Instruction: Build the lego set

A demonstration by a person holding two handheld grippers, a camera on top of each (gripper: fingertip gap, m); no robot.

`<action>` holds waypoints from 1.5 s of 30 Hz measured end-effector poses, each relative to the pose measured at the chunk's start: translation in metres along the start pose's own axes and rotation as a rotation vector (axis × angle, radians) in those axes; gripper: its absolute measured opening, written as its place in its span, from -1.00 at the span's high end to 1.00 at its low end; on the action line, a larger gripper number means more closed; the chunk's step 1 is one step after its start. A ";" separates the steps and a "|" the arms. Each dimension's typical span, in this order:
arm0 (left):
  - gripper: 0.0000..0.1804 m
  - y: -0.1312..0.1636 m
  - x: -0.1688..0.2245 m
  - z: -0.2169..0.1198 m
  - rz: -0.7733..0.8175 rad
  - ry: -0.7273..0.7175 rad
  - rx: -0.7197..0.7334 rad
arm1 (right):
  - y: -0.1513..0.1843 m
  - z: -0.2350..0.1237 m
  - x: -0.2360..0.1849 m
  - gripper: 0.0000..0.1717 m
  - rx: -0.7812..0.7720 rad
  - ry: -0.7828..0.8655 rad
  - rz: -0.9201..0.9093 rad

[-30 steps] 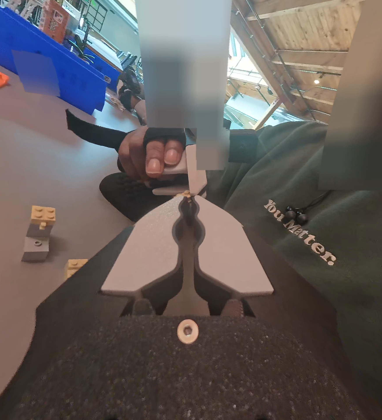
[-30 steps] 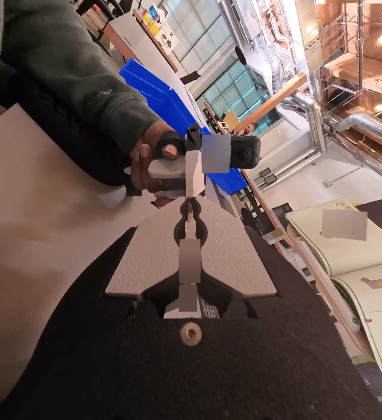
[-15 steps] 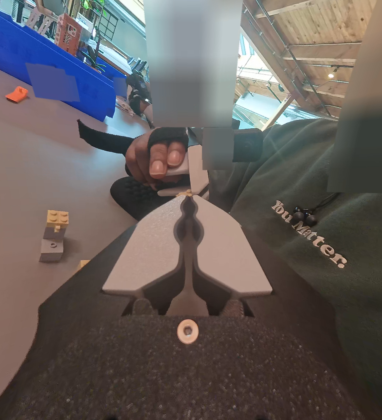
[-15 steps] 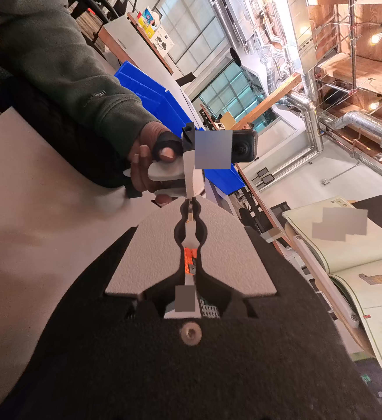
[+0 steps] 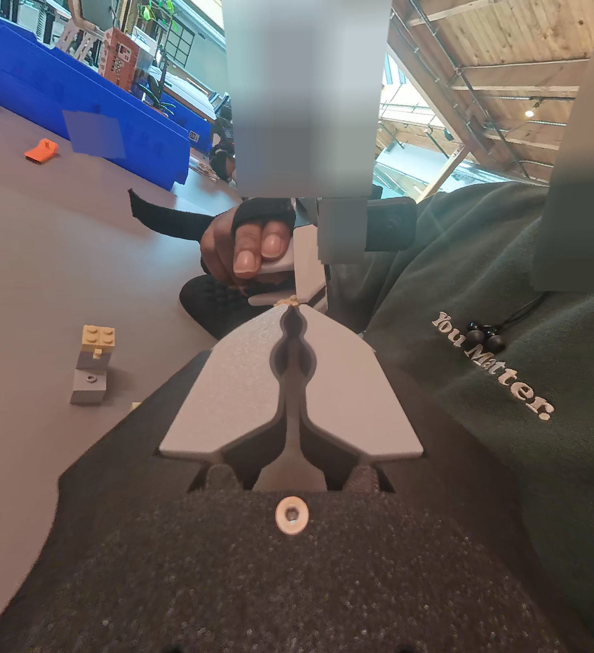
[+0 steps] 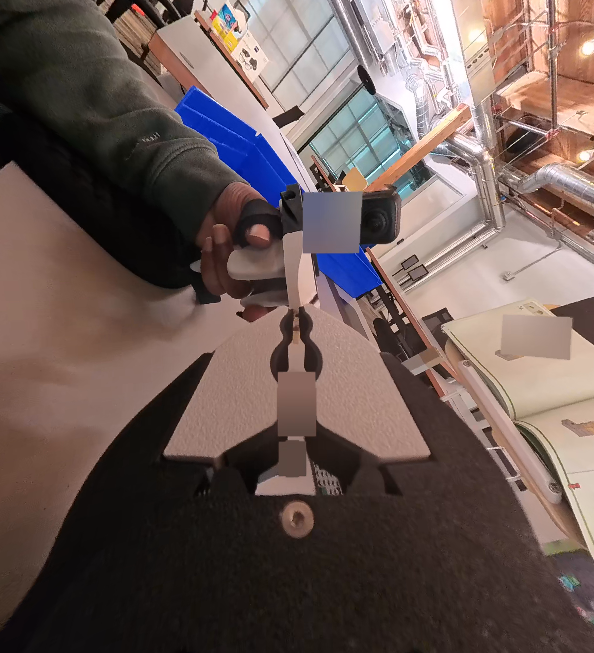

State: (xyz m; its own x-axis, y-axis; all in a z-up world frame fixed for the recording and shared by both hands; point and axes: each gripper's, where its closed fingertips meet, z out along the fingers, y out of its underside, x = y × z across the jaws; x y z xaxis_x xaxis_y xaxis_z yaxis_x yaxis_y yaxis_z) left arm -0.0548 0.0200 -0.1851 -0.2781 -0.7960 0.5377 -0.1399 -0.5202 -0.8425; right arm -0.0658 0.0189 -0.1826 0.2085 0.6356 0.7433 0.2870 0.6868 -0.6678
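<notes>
Both grippers are held tip to tip above the grey table [image 5: 41, 265]. My right gripper [image 6: 296, 319] is shut on a small thin tan brick piece [image 6: 295, 332], which stands edge-on between its pads. The same piece [image 5: 290, 301] shows in the left wrist view, just past my left gripper's tips. My left gripper [image 5: 292, 308] is shut, pads together, with its tips right against the tan piece. The left gripper [image 6: 297, 279] shows opposite in the right wrist view, held by a hand [image 6: 225, 247]. The right gripper [image 5: 308, 279] shows opposite in the left wrist view.
A small stack, a tan brick on grey bricks [image 5: 92, 364], stands on the table at the left, with another tan piece [image 5: 135, 405] near it. An orange piece [image 5: 41, 151] and a blue bin [image 5: 76, 88] lie farther back. An open instruction booklet [image 6: 536, 388] lies to the right. A person's green sweatshirt [image 5: 500, 318] is close. The tips of both grippers are at nearly the same place.
The small gap at my left gripper's tips has closed. Both grippers stay tip to tip, the tan piece still in the right one. The left view has swung slightly, so the brick stack sits farther right.
</notes>
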 end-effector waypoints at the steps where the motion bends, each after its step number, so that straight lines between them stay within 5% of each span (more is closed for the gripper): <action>1: 0.94 0.000 0.001 0.000 -0.005 0.012 0.001 | 0.000 0.000 0.000 0.97 0.002 -0.002 0.003; 20: 1.00 -0.002 0.008 0.003 -0.037 0.074 0.020 | -0.008 -0.004 0.002 0.96 0.056 -0.016 0.092; 28: 1.00 -0.003 0.007 0.000 -0.019 0.068 0.019 | -0.002 -0.006 0.009 0.81 0.059 -0.031 0.221; 37: 1.00 0.006 0.019 0.004 0.119 0.073 -0.062 | -0.005 -0.013 -0.007 0.58 0.131 -0.380 0.747; 45: 1.00 0.012 0.013 0.003 0.176 0.020 -0.113 | 0.004 -0.010 -0.030 0.65 0.033 -0.507 0.787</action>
State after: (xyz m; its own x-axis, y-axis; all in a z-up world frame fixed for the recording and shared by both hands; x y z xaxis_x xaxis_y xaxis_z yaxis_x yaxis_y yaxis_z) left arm -0.0574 0.0025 -0.1882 -0.3261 -0.8648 0.3819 -0.1929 -0.3346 -0.9224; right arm -0.0620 -0.0012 -0.2069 -0.1030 0.9944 -0.0239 0.2085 -0.0019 -0.9780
